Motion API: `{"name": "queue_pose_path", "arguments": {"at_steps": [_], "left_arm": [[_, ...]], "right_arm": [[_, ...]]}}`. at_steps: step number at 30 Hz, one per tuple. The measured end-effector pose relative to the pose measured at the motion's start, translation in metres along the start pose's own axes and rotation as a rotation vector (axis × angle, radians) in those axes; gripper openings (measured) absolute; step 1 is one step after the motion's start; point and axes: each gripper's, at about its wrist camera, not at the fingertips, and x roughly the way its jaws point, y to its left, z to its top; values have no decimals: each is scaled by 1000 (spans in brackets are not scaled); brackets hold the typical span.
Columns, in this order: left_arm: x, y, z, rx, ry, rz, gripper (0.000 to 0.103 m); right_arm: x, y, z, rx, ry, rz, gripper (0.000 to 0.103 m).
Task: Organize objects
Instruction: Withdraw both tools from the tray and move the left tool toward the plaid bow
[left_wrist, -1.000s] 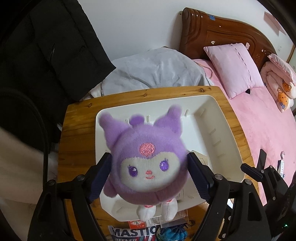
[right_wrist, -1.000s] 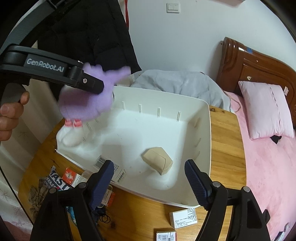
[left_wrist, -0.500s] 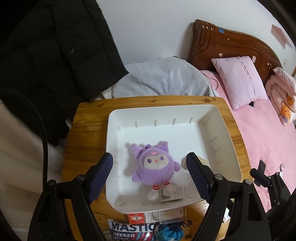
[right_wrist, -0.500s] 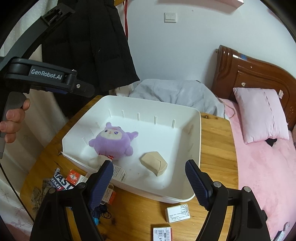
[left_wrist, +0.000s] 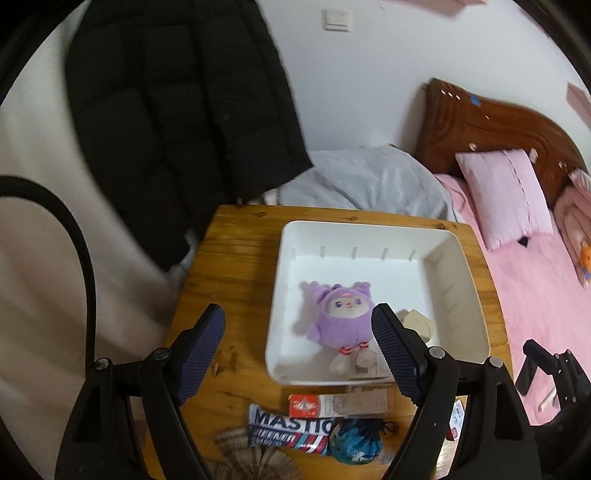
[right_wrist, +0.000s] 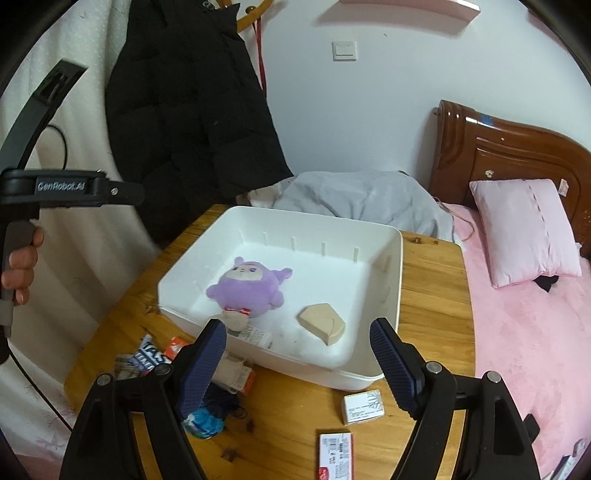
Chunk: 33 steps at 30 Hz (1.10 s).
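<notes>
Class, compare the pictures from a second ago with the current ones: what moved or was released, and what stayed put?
The left tongs let go of the purple plush toy, which now lies in the white bin, and drew back up, open and empty. The tan block in the bin, the small boxes on the table and the open right tongs stayed as they were.

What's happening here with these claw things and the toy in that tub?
A person is tidying small things into a white bin on a wooden table, using two handheld grippers. A purple plush toy and a tan wooden block lie inside the bin. The left gripper and the right gripper are both open and empty. Packets and small boxes still sit on the table outside the bin.
</notes>
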Motion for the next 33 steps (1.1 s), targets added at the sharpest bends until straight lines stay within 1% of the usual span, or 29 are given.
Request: {"name": "queue_pose_path", "arguments": {"at_steps": [3, 6, 11, 14, 18, 23, 28, 31, 33], "left_arm": [[-13, 13, -11, -32, -19, 47, 84], [-28, 27, -23, -69, -33, 121, 84], [-53, 51, -49, -153, -66, 206, 84], [-61, 59, -63, -181, -71, 263, 84], [-68, 70, -82, -199, -37, 352, 84], [-71, 77, -101, -203, 5, 401, 84], [-65, 78, -119, -157, 73, 460, 84], [-60, 82, -125, -146, 117, 459, 84], [-56, 84, -128, -137, 135, 441, 84]], "right_arm": [[-5, 4, -1, 0, -5, 7, 81], [-11, 8, -2, 2, -21, 53, 81], [-13, 13, -3, 17, -25, 110, 83], [-13, 16, -3, 23, -25, 137, 83], [-10, 21, -4, 21, -21, 165, 83], [-4, 29, -11, 29, -3, 183, 83], [-2, 39, -21, 13, 11, 190, 83], [0, 46, -29, 14, 14, 198, 83], [3, 51, -34, 18, 32, 196, 83]]}}
